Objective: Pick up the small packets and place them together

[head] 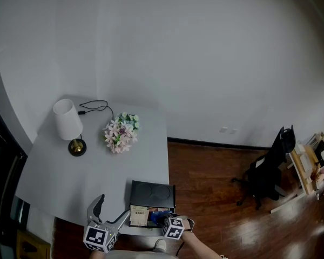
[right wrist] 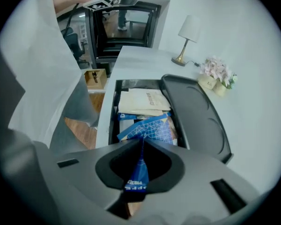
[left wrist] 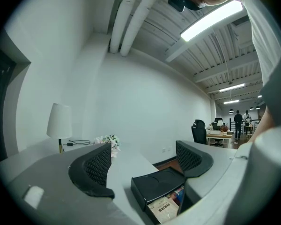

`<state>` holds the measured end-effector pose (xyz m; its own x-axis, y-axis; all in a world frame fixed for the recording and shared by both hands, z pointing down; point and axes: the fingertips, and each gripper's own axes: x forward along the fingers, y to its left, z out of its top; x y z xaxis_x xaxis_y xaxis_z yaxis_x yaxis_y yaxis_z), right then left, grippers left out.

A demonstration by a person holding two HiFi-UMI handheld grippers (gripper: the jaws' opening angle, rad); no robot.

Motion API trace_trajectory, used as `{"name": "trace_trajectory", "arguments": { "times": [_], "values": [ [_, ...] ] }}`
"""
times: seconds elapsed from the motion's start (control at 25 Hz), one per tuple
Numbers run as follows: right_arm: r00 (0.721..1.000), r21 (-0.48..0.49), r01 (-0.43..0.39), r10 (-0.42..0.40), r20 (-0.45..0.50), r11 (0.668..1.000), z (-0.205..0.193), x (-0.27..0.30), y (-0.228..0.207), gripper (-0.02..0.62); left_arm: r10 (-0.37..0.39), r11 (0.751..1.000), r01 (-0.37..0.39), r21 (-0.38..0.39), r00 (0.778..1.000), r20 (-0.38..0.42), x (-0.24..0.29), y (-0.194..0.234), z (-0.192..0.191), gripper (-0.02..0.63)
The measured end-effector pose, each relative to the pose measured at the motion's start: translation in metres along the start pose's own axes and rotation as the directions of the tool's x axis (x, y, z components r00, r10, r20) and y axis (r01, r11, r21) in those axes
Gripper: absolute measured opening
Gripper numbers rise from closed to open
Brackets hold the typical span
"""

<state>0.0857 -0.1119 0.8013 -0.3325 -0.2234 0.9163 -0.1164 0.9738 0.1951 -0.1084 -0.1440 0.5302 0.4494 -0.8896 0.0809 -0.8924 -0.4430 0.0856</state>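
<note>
A black box (head: 152, 195) stands open at the front edge of the grey table (head: 70, 177), its lid (right wrist: 196, 118) laid back. Several small packets lie inside: a beige one (right wrist: 143, 101) towards the far end and blue ones (right wrist: 150, 128) nearer. My right gripper (right wrist: 141, 142) points steeply down into the box and is shut on a blue packet (right wrist: 138, 172), whose thin edge runs between the jaws. My left gripper (left wrist: 143, 161) is held level to the left of the box, open and empty, with the box (left wrist: 157, 184) and a beige packet (left wrist: 163, 209) below it.
A white lamp (head: 68, 123) with a black cable (head: 94, 107) and a bunch of flowers (head: 120, 132) stand at the back of the table. To the right there is wooden floor with a black office chair (head: 270, 169).
</note>
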Motion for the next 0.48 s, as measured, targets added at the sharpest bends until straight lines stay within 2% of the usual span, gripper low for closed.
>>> {"name": "trace_trajectory", "arguments": {
  "times": [0.12,0.28,0.4,0.48],
  "values": [
    [0.994,0.042,0.046,-0.05,0.099,0.998,0.024,-0.035,-0.007,0.043,0.014,1.0,-0.014,-0.005,1.0,0.005,-0.003,0.004,0.0,0.43],
    [0.963,0.116,0.1,-0.125,0.237,0.988,0.071,-0.064,-0.042,0.041,0.025,1.0,-0.025,-0.005,1.0,0.005,-0.005,0.009,0.0,0.43],
    [0.95,0.153,0.104,-0.143,0.278,0.983,0.102,-0.058,-0.083,0.04,0.032,0.999,-0.032,0.0,0.999,0.003,-0.007,0.011,0.002,0.43],
    [0.956,0.141,0.089,-0.124,0.266,0.986,0.115,-0.038,-0.103,0.04,0.043,0.999,-0.043,-0.008,0.999,0.003,-0.01,0.012,0.001,0.43]
  ]
}}
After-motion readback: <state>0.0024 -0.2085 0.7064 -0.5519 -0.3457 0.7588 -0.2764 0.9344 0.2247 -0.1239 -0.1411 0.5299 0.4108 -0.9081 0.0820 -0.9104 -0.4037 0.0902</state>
